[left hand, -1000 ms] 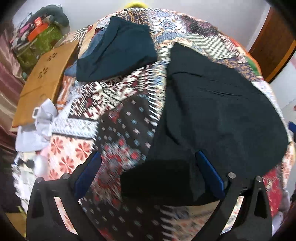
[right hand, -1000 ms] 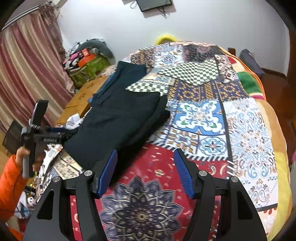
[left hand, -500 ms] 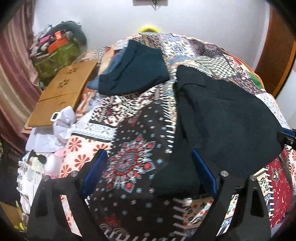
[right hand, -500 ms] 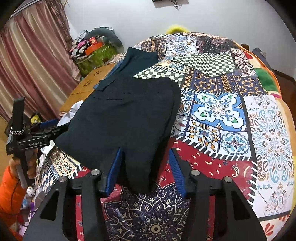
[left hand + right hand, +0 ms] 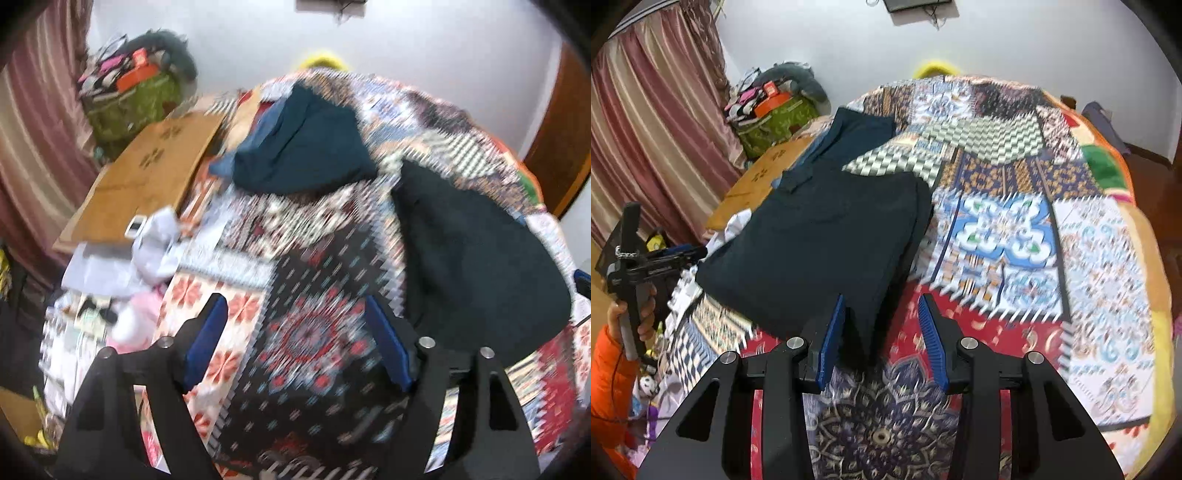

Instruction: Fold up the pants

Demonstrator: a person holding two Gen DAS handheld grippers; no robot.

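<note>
I have the pants [image 5: 827, 243] lying as a dark folded block on the bed [image 5: 1015, 236], covered by a patchwork quilt. In the right wrist view they run from centre toward 10 o'clock. In the left wrist view they sit at 3 o'clock.

Gripper state:
- The right gripper [image 5: 882, 332] has its jaws parted. The near corner of the pants lies between the blue pads, but I cannot tell whether cloth touches either pad.
- The left gripper [image 5: 295, 339] is spread wide over bare quilt and holds nothing. The pants edge lies just beside its right finger.

Hazards I judge from this position:
1. Partial grip. If I close the right gripper on the corner as it lies, the pads may catch only the top layer. The stack would then peel open when lifted.
2. Quilt capture. The quilt lies directly under both grippers. A low closing stroke could pinch the quilt with the cloth and drag the fold out of square.
3. Wrong garment. A second dark folded garment [image 5: 306, 147] lies near 12 o'clock in the left wrist view. A long forward reach could disturb it.
4. Motion blur. Both views are smeared. I would not trust edge positions until the grippers steady.
</note>
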